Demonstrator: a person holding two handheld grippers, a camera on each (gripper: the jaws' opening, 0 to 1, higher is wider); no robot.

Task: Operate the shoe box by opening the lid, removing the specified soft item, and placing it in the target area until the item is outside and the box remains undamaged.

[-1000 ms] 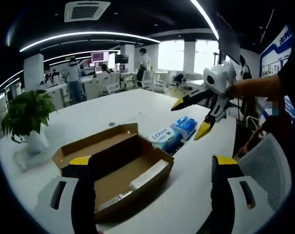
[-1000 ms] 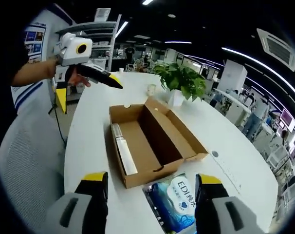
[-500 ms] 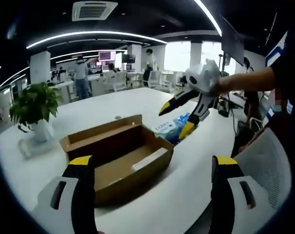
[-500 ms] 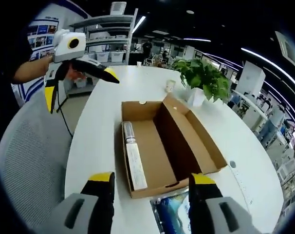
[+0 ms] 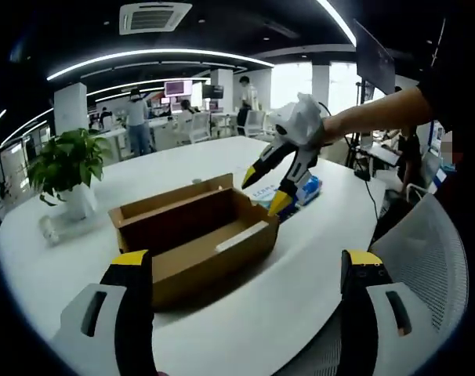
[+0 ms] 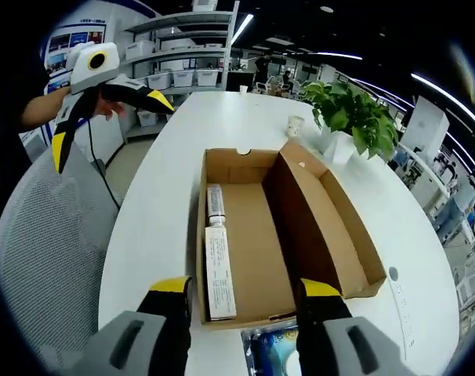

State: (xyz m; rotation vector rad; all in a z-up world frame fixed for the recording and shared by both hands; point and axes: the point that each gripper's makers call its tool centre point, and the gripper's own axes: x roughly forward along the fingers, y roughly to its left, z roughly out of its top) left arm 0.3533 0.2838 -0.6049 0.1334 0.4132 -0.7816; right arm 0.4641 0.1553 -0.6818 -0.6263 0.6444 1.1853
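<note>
The box lies lid-open on the white table, straight ahead of the right hand-held gripper, whose jaws are spread apart over its near end. A blue soft pack sits between those jaws, just beside the box. The left hand-held gripper hangs open and empty nearer the person, above the table edge. A potted plant stands beyond the box.

No words or numbers are clear enough to read. The blue packet, lying on the surface just past the end of the box, has dark letters on a white patch, but the right tool covers part of them and they are too small. The long white item inside the box has tiny print that is only a blur. The blue wall posters are blurred too.
</note>
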